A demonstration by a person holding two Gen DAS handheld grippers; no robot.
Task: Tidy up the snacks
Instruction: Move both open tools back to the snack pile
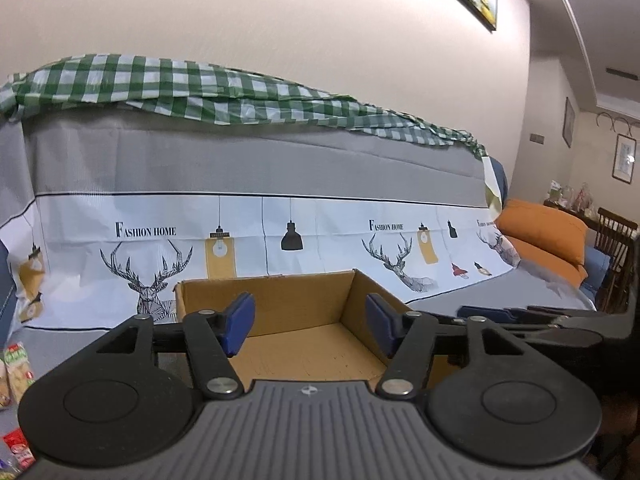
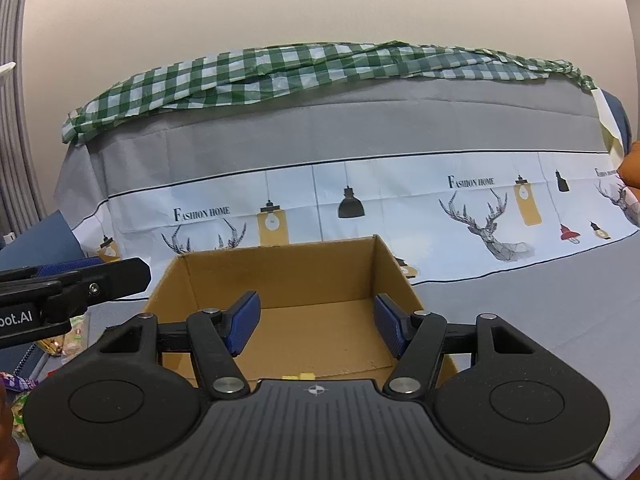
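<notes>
An open cardboard box stands on the grey cloth in front of both grippers; it also shows in the right wrist view. Its floor looks bare apart from a small yellow bit at the near edge. My left gripper is open and empty above the box's near side. My right gripper is open and empty, also over the box. Snack packets lie at the far left on the cloth. More packets show at the left of the right wrist view.
A sofa back draped in a deer-print cloth with a green checked cloth on top rises behind the box. Orange cushions lie at the right. The right gripper's arm reaches in beside the left one.
</notes>
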